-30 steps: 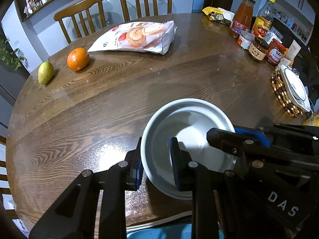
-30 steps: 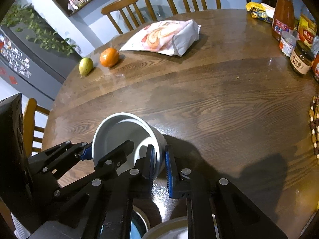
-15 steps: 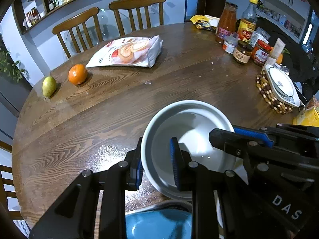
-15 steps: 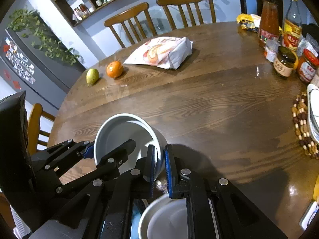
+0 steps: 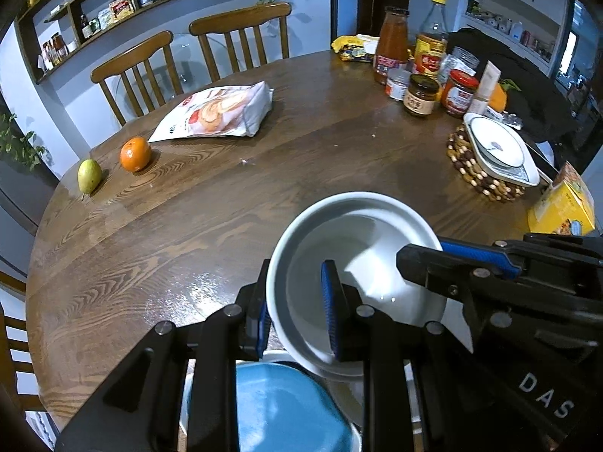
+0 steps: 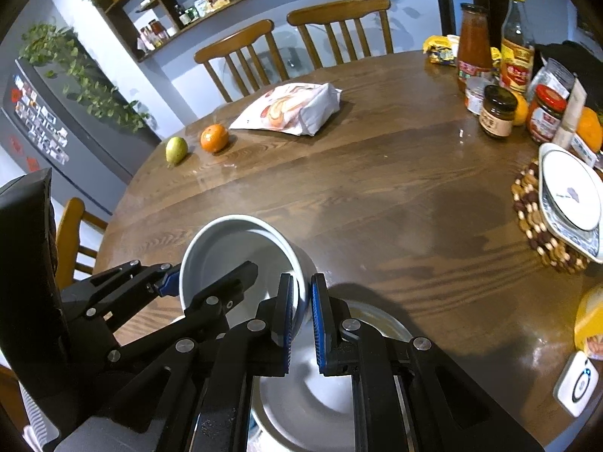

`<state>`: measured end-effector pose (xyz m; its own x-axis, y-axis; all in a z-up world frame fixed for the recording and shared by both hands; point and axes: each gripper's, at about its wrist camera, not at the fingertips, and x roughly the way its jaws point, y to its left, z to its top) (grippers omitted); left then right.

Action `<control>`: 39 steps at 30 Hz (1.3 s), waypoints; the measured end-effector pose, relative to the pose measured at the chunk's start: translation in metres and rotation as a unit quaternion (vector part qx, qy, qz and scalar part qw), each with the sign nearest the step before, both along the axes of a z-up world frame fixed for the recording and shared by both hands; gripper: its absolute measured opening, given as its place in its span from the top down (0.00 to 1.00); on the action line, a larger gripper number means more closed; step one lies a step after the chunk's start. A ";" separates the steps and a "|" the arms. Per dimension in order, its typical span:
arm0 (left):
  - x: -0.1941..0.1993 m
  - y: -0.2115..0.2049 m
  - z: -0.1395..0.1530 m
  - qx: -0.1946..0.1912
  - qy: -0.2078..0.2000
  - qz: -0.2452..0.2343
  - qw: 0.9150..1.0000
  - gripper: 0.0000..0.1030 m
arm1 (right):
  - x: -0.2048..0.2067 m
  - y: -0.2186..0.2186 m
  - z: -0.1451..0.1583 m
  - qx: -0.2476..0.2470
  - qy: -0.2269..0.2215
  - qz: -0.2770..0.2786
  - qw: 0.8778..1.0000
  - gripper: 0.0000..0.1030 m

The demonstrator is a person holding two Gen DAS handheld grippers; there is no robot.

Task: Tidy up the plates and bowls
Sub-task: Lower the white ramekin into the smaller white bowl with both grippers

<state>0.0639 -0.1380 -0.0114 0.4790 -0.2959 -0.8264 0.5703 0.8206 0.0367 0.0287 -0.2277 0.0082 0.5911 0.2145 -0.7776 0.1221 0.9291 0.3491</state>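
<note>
Round table carries clutter. White bowl held aloft above blue plate. Left gripper, right gripper each pinch its rim. Step: stacking carry. Next: lower level, release.

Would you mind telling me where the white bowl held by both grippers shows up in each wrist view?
Left wrist view: the white bowl sits low and right of centre, its near rim between the left gripper fingers.
Right wrist view: the white bowl sits low and left of centre, its right rim between the right gripper fingers.
Shared landmark: the orange, far left on the table.
</note>
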 end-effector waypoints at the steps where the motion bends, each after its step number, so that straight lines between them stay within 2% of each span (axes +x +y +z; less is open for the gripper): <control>1: -0.002 -0.001 0.001 0.000 0.000 -0.001 1.000 0.79 | -0.003 -0.001 0.001 -0.001 0.000 -0.001 1.000 0.88; 11: -0.031 -0.013 0.000 0.001 0.002 -0.009 1.000 0.79 | -0.032 -0.014 0.002 -0.001 0.001 -0.007 1.000 0.88; 22: -0.055 -0.019 -0.013 0.009 0.017 -0.010 1.000 0.79 | -0.056 -0.019 -0.012 0.005 0.017 -0.006 1.000 0.88; 39: -0.063 -0.027 -0.034 0.023 0.042 -0.009 0.999 0.79 | -0.067 -0.024 -0.034 0.014 0.043 -0.005 0.999 0.88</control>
<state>0.0006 -0.1646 -0.0456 0.4019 -0.2653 -0.8764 0.5876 0.8088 0.0246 -0.0379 -0.2515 -0.0260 0.5250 0.2321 -0.8188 0.1613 0.9175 0.3635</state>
